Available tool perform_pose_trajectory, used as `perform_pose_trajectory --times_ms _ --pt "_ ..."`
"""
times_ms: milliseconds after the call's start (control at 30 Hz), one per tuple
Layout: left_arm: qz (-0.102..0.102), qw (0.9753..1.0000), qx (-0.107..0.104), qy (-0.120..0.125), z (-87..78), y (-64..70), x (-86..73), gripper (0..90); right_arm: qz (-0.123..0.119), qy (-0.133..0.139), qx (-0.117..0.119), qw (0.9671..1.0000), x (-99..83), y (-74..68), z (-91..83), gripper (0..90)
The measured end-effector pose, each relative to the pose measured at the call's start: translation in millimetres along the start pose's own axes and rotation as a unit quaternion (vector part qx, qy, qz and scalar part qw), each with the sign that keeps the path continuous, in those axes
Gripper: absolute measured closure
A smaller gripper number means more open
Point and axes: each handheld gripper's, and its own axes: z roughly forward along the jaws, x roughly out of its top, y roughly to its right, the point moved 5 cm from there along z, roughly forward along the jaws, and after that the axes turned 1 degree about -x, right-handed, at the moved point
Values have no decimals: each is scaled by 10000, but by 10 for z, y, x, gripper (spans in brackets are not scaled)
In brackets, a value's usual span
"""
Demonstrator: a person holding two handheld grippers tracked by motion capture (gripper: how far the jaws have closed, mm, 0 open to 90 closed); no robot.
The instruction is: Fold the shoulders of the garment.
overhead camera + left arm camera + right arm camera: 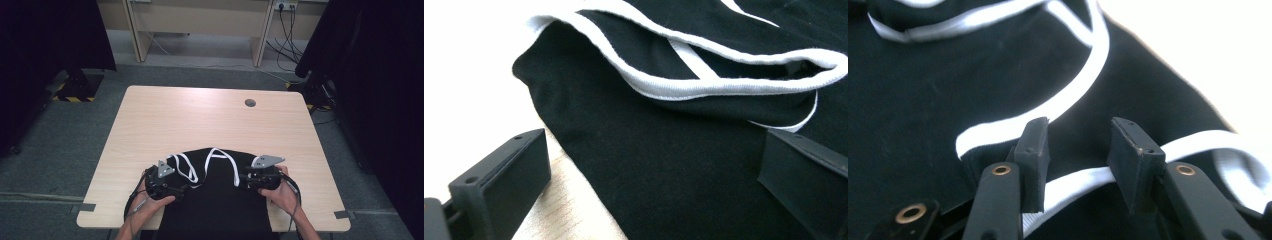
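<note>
A black garment with white trim lies on the near half of the wooden table and hangs over its front edge. My left gripper is at the garment's left edge, jaws open wide. In the left gripper view the black cloth lies between and beyond the left gripper, and looped trim lies past it. My right gripper rests on the garment's right side. In the right gripper view the right gripper stands open a little, with a white trim strip crossing between the jaws.
A round cable hole sits near the table's far right. Beyond the table stands a wooden desk with cables at its right. Dark curtains flank both sides. The far half of the tabletop is bare wood.
</note>
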Motion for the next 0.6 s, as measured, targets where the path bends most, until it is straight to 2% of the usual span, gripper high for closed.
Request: perform_pose_trajectory --times_ms 133,233,333,433,500,600 --pt "0 10000 -1 0 0 0 0 0 275 151 -214 9993 -13 135 -177 566" --pt "1 10000 -1 -1 0 0 0 0 497 28 -309 9983 -123 227 -236 547" --pt "1 10000 1 -1 0 0 0 0 561 -228 -239 9979 -258 229 -198 530" --pt "-2 10000 3 0 1 0 1 0 571 -196 -261 9978 -285 242 -162 540" --pt "-10 10000 12 -2 6 -1 6 0 539 -208 -360 9977 -266 281 -136 539" --pt "-5 10000 7 2 25 -10 25 0 600 -191 -375 9973 -227 360 -91 544"
